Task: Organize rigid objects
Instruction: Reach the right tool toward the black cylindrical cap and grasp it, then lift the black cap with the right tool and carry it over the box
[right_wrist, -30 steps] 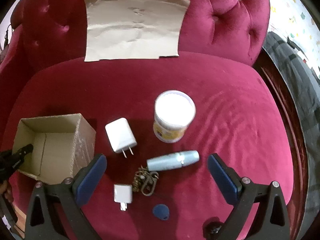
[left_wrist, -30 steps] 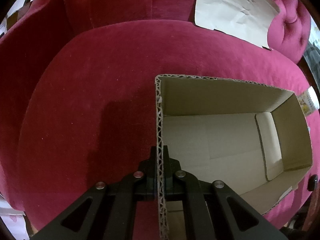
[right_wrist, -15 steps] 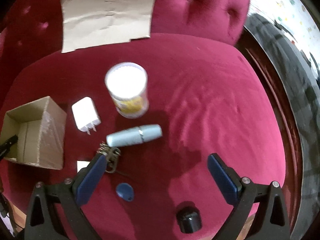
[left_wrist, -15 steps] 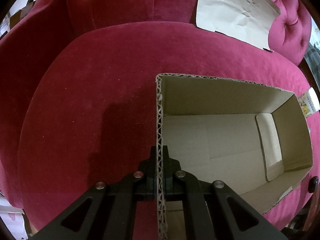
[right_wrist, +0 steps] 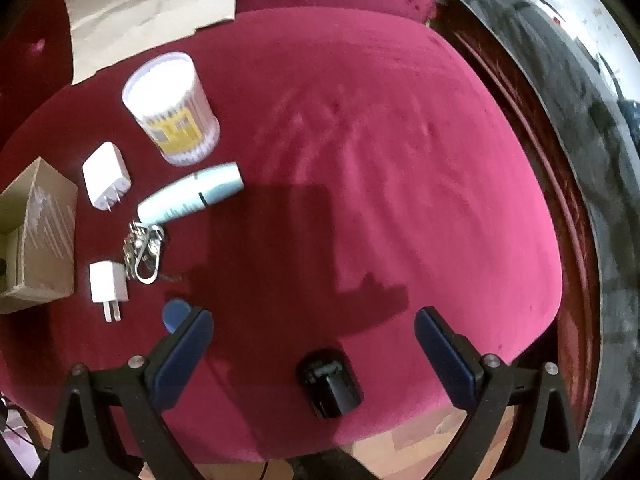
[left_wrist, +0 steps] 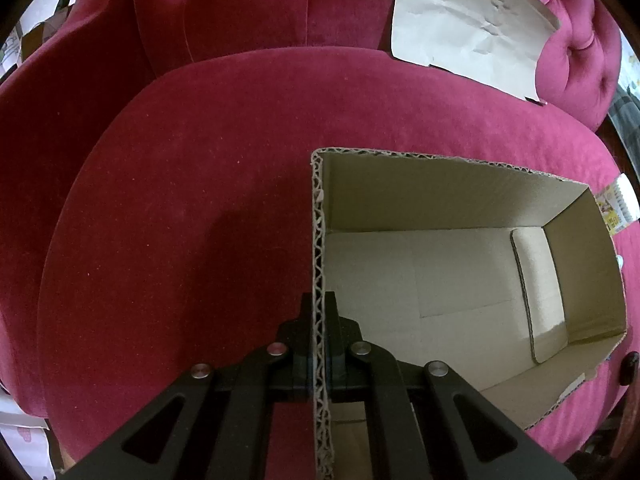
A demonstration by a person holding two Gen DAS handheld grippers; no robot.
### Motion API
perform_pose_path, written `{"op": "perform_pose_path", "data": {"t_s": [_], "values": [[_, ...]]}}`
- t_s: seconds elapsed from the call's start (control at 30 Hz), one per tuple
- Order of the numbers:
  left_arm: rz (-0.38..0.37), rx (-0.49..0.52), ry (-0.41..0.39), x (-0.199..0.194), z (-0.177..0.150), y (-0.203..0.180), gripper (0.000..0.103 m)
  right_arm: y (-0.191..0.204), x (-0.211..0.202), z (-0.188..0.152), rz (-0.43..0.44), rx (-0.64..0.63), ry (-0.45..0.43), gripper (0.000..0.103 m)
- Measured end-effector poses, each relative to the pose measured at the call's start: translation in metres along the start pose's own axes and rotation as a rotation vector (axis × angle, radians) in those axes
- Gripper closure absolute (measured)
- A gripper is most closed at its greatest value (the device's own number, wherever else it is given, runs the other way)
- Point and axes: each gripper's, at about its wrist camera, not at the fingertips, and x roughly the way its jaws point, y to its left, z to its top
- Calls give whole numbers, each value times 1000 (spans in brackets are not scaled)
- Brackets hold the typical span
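On a crimson velvet seat (right_wrist: 360,160), the left gripper (left_wrist: 319,320) pinches the near wall of an open cardboard box (left_wrist: 440,280), its interior bare. The right gripper (right_wrist: 314,332) hangs with jaws spread wide above a small black object (right_wrist: 330,384). Outside the box lie a cotton-swab tub (right_wrist: 172,116), two white chargers (right_wrist: 106,176), a pale blue tube (right_wrist: 190,198), keys (right_wrist: 144,248) and a blue tag (right_wrist: 174,312).
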Motion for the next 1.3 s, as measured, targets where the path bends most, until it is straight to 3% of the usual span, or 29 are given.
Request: {"op": "perform_pose_path", "data": {"t_s": [0.33,0.57,0.67,0.73,0.77,1.3], "values": [[18,3,6,-1,1,-5,100,-6,19,-21,3,34,41,2],[21,4,11,0,3,-6,100,-13,45,-27,23,27,66,16],[21,7,9,0,3,-6,100,-16,54,-31,36,32,87,28],[19,6,6,0,3,-5,100,-19,59,-33,41,37,108,53],[18,3,5,0,2,-5,100,-20,59,-34,36,37,109,58],[15,3,10,0,2,-4,100,-4,34,-29,51,-20,37,58]]}}
